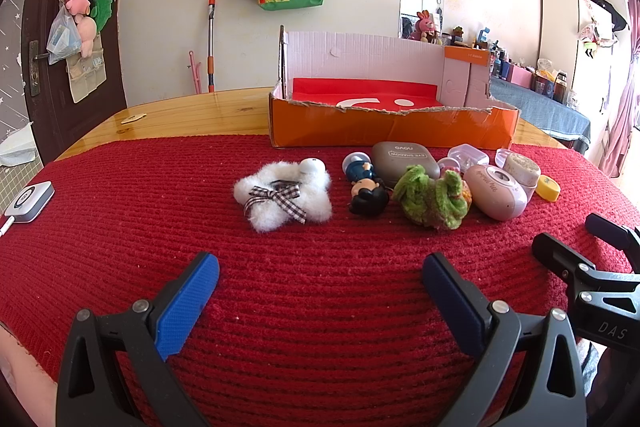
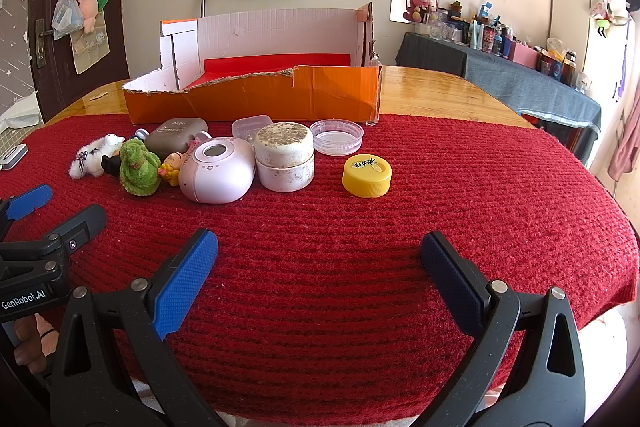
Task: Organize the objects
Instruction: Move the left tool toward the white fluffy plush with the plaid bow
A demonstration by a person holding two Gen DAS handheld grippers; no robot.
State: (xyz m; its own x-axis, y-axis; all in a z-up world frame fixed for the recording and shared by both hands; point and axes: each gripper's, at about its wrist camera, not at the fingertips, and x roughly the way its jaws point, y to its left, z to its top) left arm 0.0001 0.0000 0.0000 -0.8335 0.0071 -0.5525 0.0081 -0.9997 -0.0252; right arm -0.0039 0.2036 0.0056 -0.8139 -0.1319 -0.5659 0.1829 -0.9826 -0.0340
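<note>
Nearest the cameras, both sets of tongs hung released over the red knitted mat (image 2: 440, 187), grasping nothing: the left tongs (image 1: 320, 287) on one side, the right tongs (image 2: 319, 267) just beside them. Beyond them the things to be sorted lay in a loose row running crosswise to both pairs of fingers. The white fluffy toy (image 1: 285, 195) and the dark-haired figurine (image 1: 366, 191) sat almost straight ahead of the left tongs, so that hand looked the nearer for them. The yellow cap (image 2: 367, 173) and the white jar (image 2: 284, 155) lay ahead of the right tongs (the pink device (image 2: 218, 169) fell between the two hands). Farthest back, behind the row on the table (image 2: 440, 91), stood the orange cardboard box (image 2: 256, 97), its torn low front wall turned toward both hands
</note>
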